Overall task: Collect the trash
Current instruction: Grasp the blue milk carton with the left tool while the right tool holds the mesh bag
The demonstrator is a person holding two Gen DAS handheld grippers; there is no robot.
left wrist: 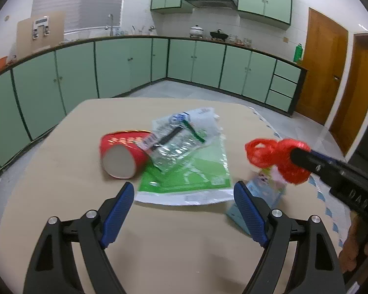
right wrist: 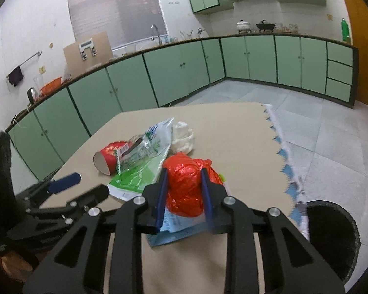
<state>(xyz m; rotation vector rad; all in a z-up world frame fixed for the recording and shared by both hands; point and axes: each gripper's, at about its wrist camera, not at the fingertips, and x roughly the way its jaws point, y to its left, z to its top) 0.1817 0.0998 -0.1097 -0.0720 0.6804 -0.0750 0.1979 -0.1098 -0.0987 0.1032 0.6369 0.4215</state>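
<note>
My right gripper (right wrist: 184, 171) is shut on a crumpled red plastic bag (right wrist: 185, 188), which bulges between its blue pads just above the table. The left wrist view shows the same red bag (left wrist: 274, 156) at the right, on the tip of the right gripper (left wrist: 294, 156). My left gripper (left wrist: 184, 186) is open over the near edge of a green and white bag (left wrist: 191, 174). Left of that bag, a red paper cup (left wrist: 121, 154) lies on its side, and a clear wrapper (left wrist: 181, 137) lies on top of the bag. A light blue carton (right wrist: 174, 225) lies under the red bag.
A white crumpled tissue (right wrist: 182, 136) lies behind the pile on the tan table (right wrist: 245, 147). A black bin (right wrist: 331, 235) stands below the table's right edge. Green cabinets (left wrist: 125, 66) line the far walls.
</note>
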